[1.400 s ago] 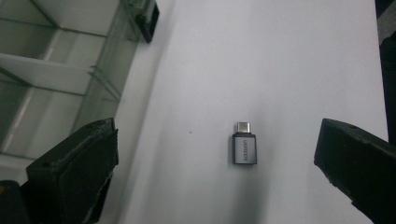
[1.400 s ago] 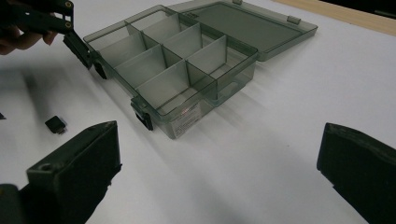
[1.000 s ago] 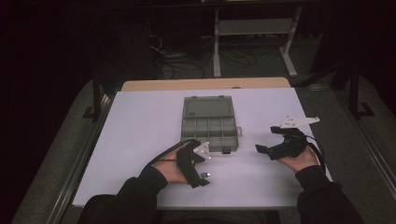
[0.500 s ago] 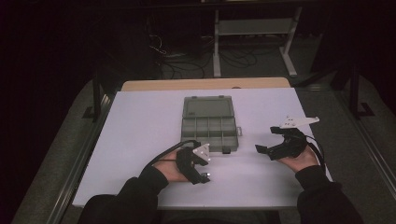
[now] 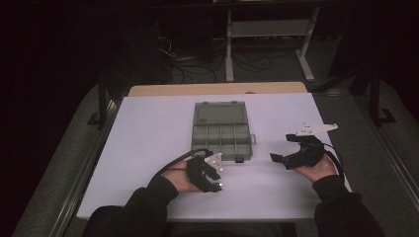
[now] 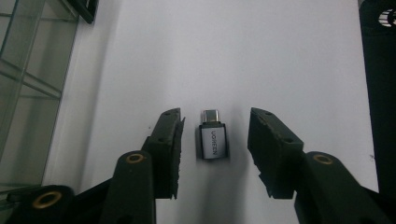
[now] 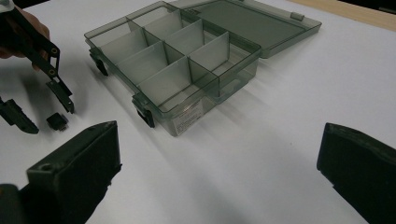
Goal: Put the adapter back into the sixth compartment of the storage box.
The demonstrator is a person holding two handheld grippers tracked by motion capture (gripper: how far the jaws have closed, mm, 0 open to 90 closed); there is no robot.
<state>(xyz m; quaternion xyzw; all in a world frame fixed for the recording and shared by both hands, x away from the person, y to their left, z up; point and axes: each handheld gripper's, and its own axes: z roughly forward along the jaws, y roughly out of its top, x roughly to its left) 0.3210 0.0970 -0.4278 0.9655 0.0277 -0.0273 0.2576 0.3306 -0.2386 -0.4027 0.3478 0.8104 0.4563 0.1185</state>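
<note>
Dark room, white table (image 5: pixel 148 133). Small USB adapter (image 6: pixel 214 140) lies flat near the front edge, left of centre, between the left gripper (image 6: pixel 215 140) jaws, which have just been closing, pads not touching yet. Right gripper (image 5: pixel 279 148) released, empty, resting at right. Open compartment box (image 7: pixel 187 60) mid-table.

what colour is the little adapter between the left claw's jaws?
Silver-grey body with dark lettering and a metal plug tip: the adapter, clearest in the left gripper view.
</note>
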